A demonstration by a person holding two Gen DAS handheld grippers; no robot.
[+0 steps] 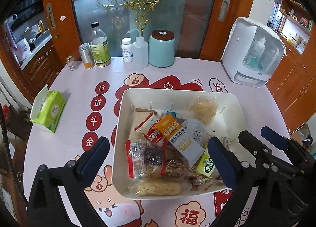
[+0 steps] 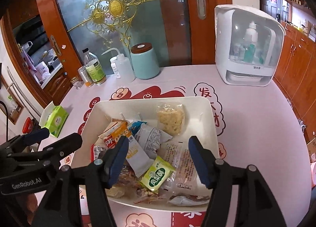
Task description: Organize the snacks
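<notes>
A white bin (image 1: 126, 112) (image 2: 209, 116) sits mid-table and holds several snack packets: an orange oat bar (image 1: 173, 130) (image 2: 120, 134), a red packet (image 1: 138, 158), a green packet (image 1: 205, 164) (image 2: 157, 175), and noodle cakes (image 1: 203, 109) (image 2: 171, 120). My left gripper (image 1: 158, 156) is open and empty, its fingers straddling the bin's near left part. My right gripper (image 2: 158, 160) is open and empty above the bin's near side; its fingers (image 1: 248, 140) show at the right in the left wrist view.
A green tissue pack (image 1: 48, 110) (image 2: 56, 119) lies left of the bin. Bottles, a can and a teal canister (image 1: 162, 49) (image 2: 145, 62) stand along the back edge. A white appliance (image 1: 254, 53) (image 2: 248, 47) stands at the back right.
</notes>
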